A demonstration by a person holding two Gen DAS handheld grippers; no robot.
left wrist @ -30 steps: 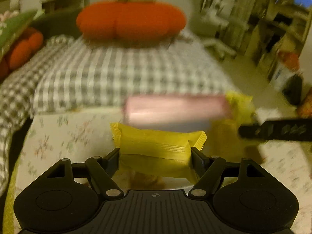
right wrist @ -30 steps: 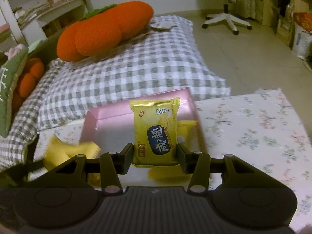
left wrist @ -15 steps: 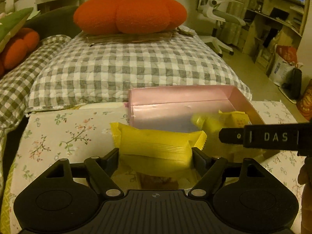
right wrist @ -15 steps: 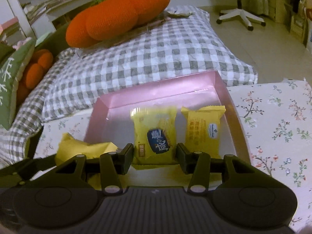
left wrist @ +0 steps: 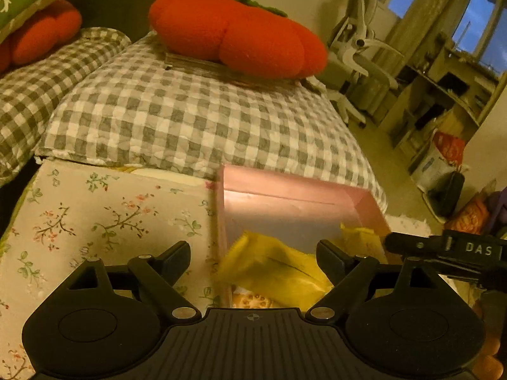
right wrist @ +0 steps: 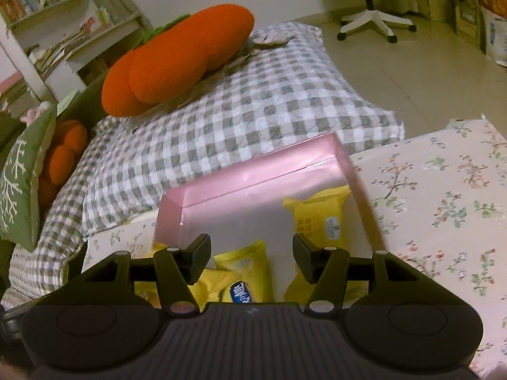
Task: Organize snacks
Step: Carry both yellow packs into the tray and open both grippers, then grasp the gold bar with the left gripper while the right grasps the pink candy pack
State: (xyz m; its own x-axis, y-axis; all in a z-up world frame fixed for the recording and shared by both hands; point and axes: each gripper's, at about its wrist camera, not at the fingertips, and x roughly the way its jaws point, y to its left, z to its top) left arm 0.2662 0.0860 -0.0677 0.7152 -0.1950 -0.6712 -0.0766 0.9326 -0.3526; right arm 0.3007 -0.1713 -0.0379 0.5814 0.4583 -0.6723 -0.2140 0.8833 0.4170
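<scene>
A pink box point(left wrist: 285, 190) point(right wrist: 253, 171) lies open on the floral cloth. Several yellow snack packets lie inside it: one point(left wrist: 275, 269) below my left gripper, one with a blue label point(right wrist: 244, 272) below my right gripper, one point(right wrist: 320, 215) at the box's right side. My left gripper point(left wrist: 253, 256) is open and empty above the box's near left corner. My right gripper point(right wrist: 252, 250) is open and empty above the box's near edge. The right gripper's finger point(left wrist: 443, 247) shows at the right of the left wrist view.
A floral cloth point(left wrist: 95, 215) point(right wrist: 443, 190) covers the surface. A grey checked cushion point(left wrist: 190, 120) with an orange pumpkin pillow point(left wrist: 240, 34) lies behind the box. An office chair point(right wrist: 374, 15), shelves and bags stand on the floor at the right.
Both grippers opened and let go of their yellow packets, which now lie in the pink box. Both grippers have drawn back a little above the box.
</scene>
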